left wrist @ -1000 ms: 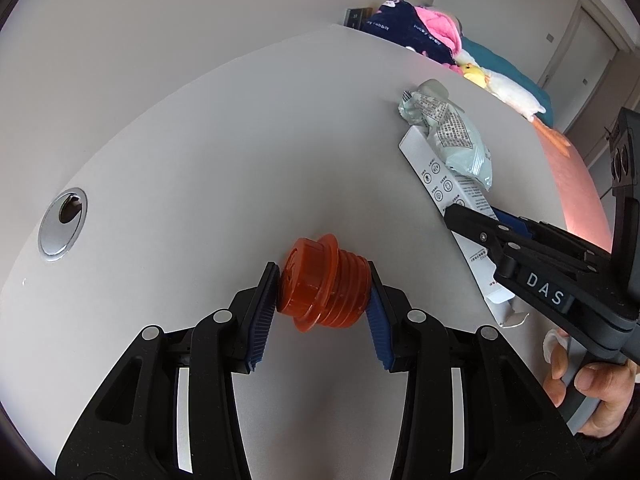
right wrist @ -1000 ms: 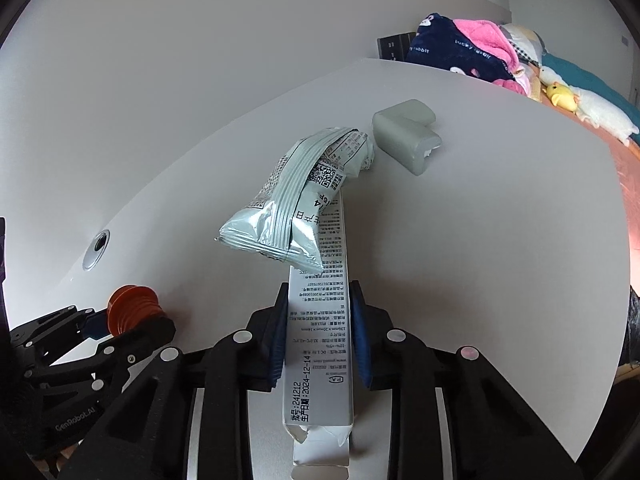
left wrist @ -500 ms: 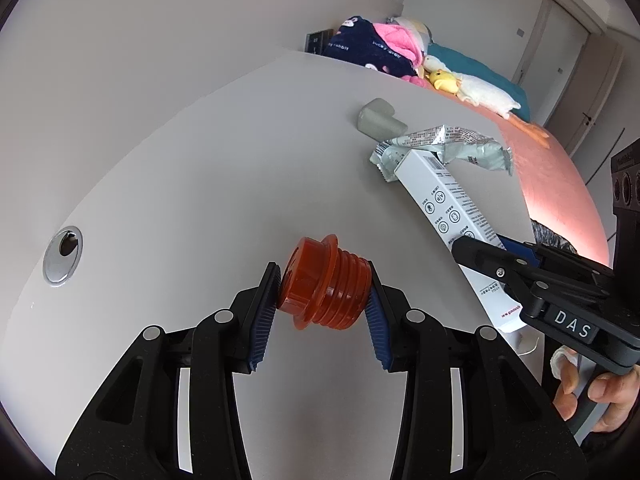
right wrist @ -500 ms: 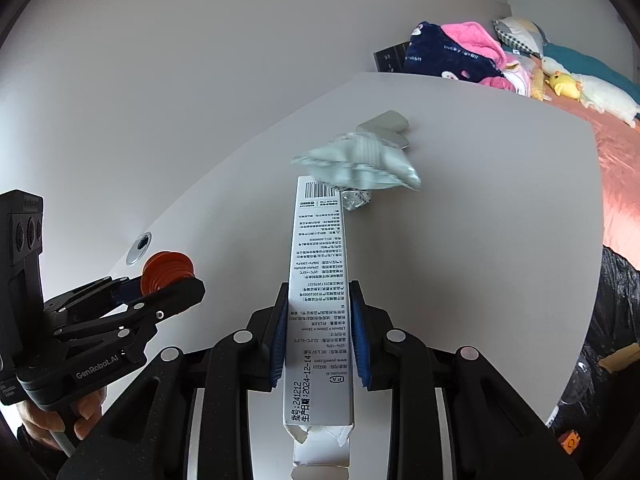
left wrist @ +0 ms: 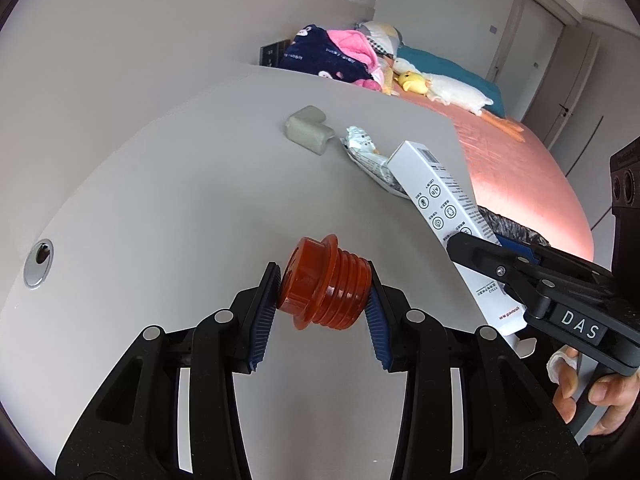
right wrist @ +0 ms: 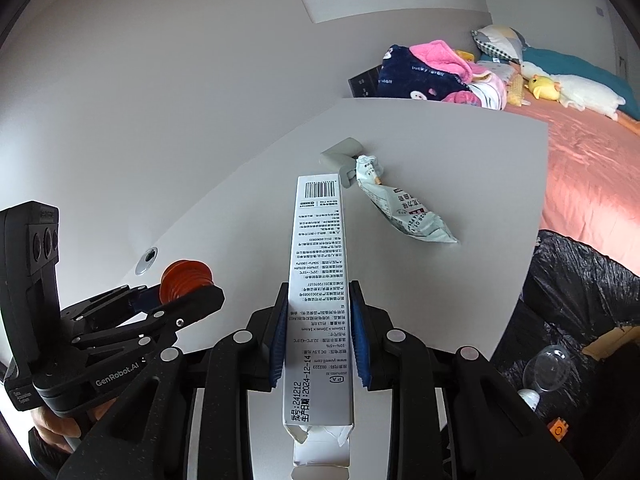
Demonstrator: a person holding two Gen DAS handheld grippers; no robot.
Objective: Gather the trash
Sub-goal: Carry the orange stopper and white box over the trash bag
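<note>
My left gripper (left wrist: 323,300) is shut on an orange ribbed cap (left wrist: 326,289) and holds it above the grey table (left wrist: 180,184). The cap also shows in the right wrist view (right wrist: 185,280). My right gripper (right wrist: 319,334) is shut on a long white carton (right wrist: 318,280), lifted above the table; the carton shows in the left wrist view (left wrist: 444,208) too. A pale green snack wrapper (right wrist: 404,208) lies on the table beyond the carton. A grey angled piece (right wrist: 340,152) lies just behind the wrapper.
A black trash bag (right wrist: 576,304) stands open off the table's right edge, with a clear cup (right wrist: 548,368) inside. A metal grommet hole (left wrist: 38,262) sits at the table's left. A pink bed (left wrist: 520,160) with clothes and plush toys lies beyond.
Both grippers have risen and pulled back from the table with their items. The wrapper has slid off the carton and now lies on the table to its right.
</note>
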